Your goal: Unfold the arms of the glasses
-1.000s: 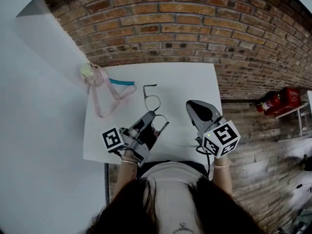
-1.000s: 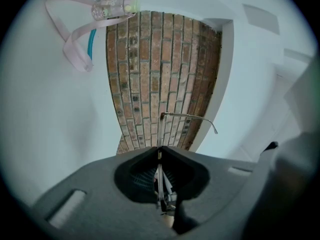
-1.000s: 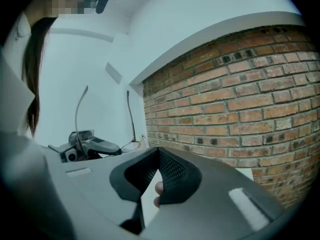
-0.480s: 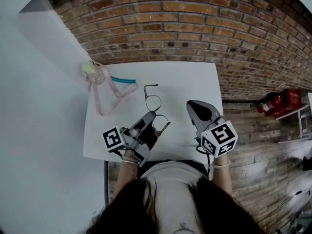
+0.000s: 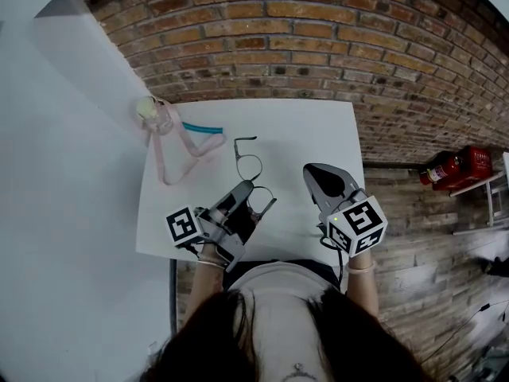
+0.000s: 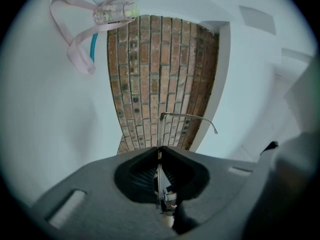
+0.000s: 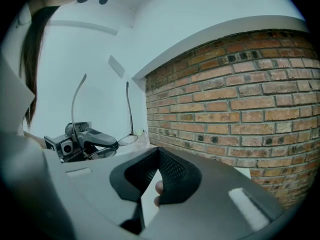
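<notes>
Glasses (image 5: 248,166) lie toward the table's (image 5: 318,126) front edge, mid-width; left gripper (image 5: 242,188) clamped on their frame; right gripper (image 5: 312,169) closed, empty, just beside; both arms seemingly open; next: probably release gently.

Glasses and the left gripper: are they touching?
Touching. The left gripper view shows it: the left gripper has its jaws closed on the glasses, whose frame is pinched edge-on between them.

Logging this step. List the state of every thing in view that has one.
Glasses: both arms unfolded, held on edge.
Left gripper: jaws shut on glasses.
Right gripper: jaws shut, empty.
Strap: slack, looped on table.
Bottle: lying on its side.
</notes>
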`<control>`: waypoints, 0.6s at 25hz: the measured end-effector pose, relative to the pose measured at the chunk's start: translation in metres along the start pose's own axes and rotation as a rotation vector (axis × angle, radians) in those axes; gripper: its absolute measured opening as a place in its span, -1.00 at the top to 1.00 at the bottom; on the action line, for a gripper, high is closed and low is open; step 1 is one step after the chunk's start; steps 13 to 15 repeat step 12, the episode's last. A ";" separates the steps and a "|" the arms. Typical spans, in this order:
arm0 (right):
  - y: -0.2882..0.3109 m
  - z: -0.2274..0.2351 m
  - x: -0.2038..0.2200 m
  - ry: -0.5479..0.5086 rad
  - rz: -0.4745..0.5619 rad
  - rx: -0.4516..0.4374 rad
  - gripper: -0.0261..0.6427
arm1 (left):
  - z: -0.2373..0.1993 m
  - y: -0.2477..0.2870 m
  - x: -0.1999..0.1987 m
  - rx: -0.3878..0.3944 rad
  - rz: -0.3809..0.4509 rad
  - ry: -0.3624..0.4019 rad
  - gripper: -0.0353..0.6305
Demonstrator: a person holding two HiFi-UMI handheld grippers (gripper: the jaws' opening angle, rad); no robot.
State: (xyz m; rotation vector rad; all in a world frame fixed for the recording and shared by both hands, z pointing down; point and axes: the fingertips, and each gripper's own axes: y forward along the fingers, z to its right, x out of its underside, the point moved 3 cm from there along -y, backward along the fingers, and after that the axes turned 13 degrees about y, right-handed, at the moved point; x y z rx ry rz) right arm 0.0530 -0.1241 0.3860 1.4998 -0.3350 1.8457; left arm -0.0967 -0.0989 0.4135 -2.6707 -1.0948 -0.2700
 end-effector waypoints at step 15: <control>-0.003 -0.004 0.000 -0.011 0.015 0.007 0.90 | 0.000 -0.002 0.004 0.010 -0.006 0.003 0.82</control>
